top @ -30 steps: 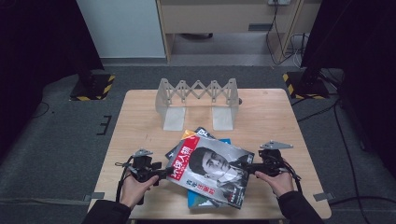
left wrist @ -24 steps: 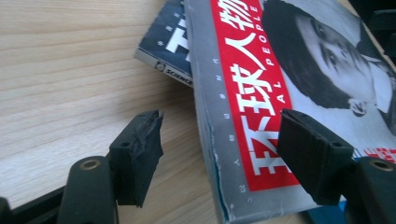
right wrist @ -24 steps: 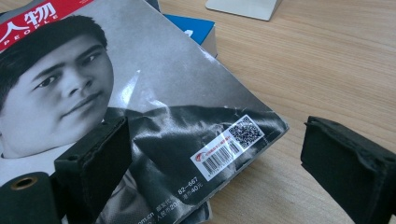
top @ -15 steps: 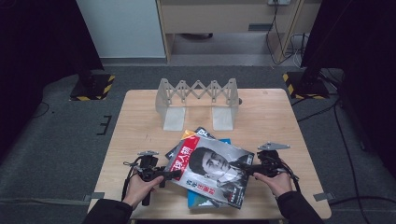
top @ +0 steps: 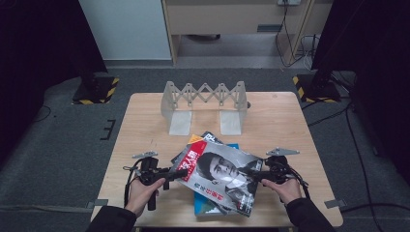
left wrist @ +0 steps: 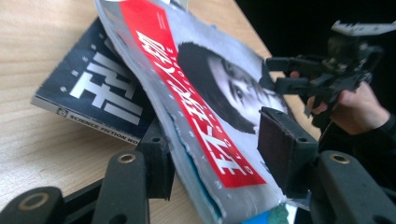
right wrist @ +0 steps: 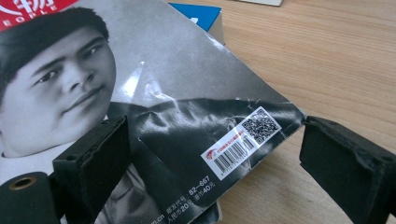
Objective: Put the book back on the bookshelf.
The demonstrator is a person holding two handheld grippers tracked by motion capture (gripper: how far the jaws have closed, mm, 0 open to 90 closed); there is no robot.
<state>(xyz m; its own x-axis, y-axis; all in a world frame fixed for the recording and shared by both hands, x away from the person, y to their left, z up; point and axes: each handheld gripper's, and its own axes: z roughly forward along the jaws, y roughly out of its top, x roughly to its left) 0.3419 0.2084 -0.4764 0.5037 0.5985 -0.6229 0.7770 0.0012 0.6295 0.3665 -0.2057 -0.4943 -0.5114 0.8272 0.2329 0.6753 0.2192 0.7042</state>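
the magazine [right wrist: 187, 116] cover was glossy paper, creased and worn at the edges; the table [top: 145, 125] was pale matt wood; the rack [top: 205, 104] looked like grey plastic, perhaps.

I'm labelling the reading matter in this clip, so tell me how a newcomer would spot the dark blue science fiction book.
Start at the wooden table and find the pile at its near edge. Under the magazine with the red band and portrait lies the dark book, poking out beside it. Alone there, it has a dark blue cover with large white lettering.
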